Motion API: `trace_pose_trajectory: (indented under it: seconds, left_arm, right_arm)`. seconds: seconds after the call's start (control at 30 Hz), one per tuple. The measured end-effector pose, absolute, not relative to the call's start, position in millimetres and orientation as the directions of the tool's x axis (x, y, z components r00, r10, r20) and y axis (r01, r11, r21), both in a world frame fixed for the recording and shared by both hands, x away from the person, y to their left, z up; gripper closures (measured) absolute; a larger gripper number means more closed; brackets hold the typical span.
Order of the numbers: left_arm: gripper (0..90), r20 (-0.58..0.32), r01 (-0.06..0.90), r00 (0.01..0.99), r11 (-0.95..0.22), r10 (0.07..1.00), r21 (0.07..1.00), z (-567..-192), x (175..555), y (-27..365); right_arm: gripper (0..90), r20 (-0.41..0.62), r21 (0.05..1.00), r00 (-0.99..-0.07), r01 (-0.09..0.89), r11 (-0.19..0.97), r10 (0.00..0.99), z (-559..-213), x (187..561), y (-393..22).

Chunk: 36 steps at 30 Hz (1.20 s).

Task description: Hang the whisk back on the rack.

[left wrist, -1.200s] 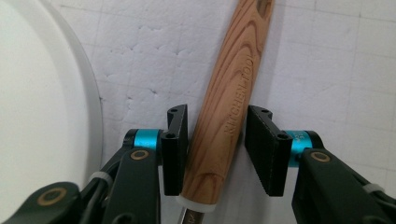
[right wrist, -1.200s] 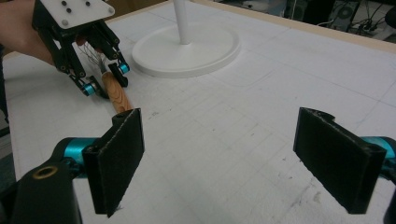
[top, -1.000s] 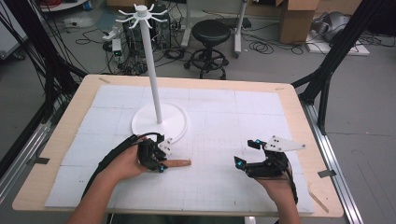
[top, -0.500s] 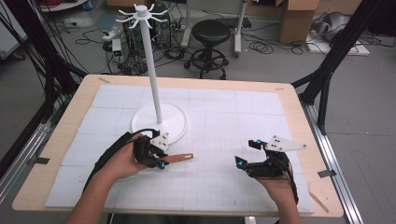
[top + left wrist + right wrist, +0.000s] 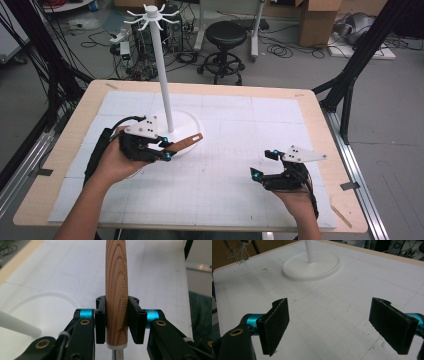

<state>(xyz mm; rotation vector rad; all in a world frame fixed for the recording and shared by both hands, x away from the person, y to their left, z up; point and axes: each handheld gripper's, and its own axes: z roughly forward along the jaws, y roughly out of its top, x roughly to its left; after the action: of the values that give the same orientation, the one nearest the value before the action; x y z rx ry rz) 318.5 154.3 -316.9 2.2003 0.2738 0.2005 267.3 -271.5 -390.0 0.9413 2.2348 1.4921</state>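
Light-brown wooden utensil handle [image 5: 116, 290], round in section, stamped "KITCHEN-TOOL" along the grain, with a short steel shank at its near end. The long axis runs straight out along the left gripper [image 5: 161, 149], away from the hand. In the high view the free end [image 5: 187, 142] points right and slightly away from the person, tilted a little upward, clear of the table surface.

It sits just in front of the round base of the tall white hook stand [image 5: 161, 75], with its tip over the base's right rim.

The left gripper's jaws are clamped on the handle from both sides, pads pressing the wood.

The right gripper [image 5: 262, 165] is well to the right of the stand and nearer the person; its jaws stand wide apart, nothing between them, low over the white gridded table mat [image 5: 240, 125].
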Motion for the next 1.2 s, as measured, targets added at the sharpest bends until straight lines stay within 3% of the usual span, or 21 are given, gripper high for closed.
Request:
trace_pose_trajectory:
  seconds: [0.6, 1.2]
  left_arm:
    - [70.9, -0.025, 0.141, 0.946, -0.339, 0.324, 0.930, -267, 327, 183]
    - [70.9, 0.023, 0.077, 0.930, -0.255, 0.367, 0.964, -221, 335, 193]
  right_arm:
    - [15.6, 0.115, 0.900, -0.742, 0.359, 0.246, 0.660, -390, 267, -272]
    - [15.6, 0.111, 0.901, -0.743, 0.355, 0.249, 0.660, -392, 268, -272]
